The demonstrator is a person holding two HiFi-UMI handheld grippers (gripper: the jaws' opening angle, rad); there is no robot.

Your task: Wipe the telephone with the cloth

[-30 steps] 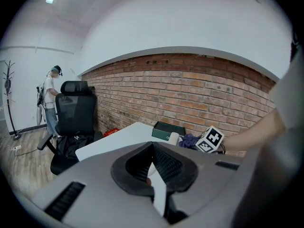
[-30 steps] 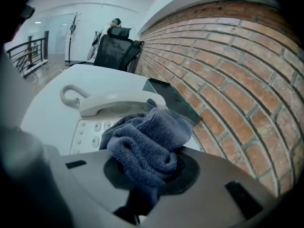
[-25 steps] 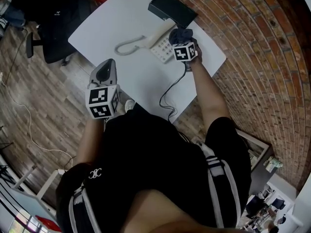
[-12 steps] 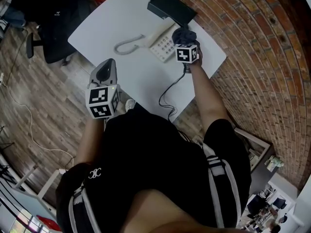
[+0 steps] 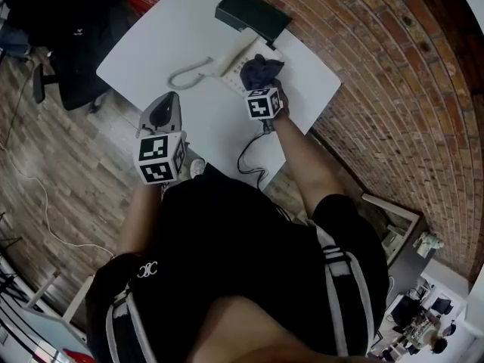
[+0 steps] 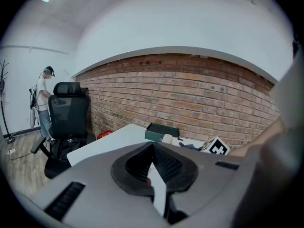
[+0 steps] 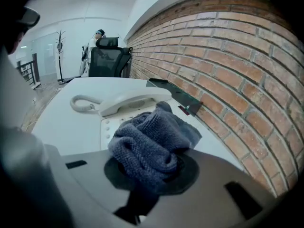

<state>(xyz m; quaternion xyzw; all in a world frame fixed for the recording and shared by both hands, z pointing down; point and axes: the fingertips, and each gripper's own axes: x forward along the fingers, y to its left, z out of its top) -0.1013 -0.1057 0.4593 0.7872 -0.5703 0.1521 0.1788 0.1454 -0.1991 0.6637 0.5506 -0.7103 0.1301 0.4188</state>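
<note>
A cream telephone [image 5: 234, 65] [image 7: 114, 120] with its handset [image 7: 128, 101] on the cradle and a coiled cord [image 5: 184, 75] lies on the white table [image 5: 166, 44]. My right gripper [image 5: 262, 82] [image 7: 149, 167] is shut on a bunched grey-blue cloth [image 5: 257, 72] [image 7: 149, 144], which rests on the phone's keypad side. My left gripper [image 5: 162, 114] [image 6: 154, 177] hangs off the table's near edge, well left of the phone, jaws together with nothing between them.
A dark flat box [image 5: 251, 15] [image 7: 173, 93] lies at the table's far end by the brick wall [image 7: 228, 70]. The phone's black cable [image 5: 253, 153] drops off the near edge. A black office chair [image 6: 69, 115] and a person [image 6: 43, 103] stand beyond the table.
The right gripper with the cloth has slid left and toward me across the phone's keypad. The left gripper has stayed put.
</note>
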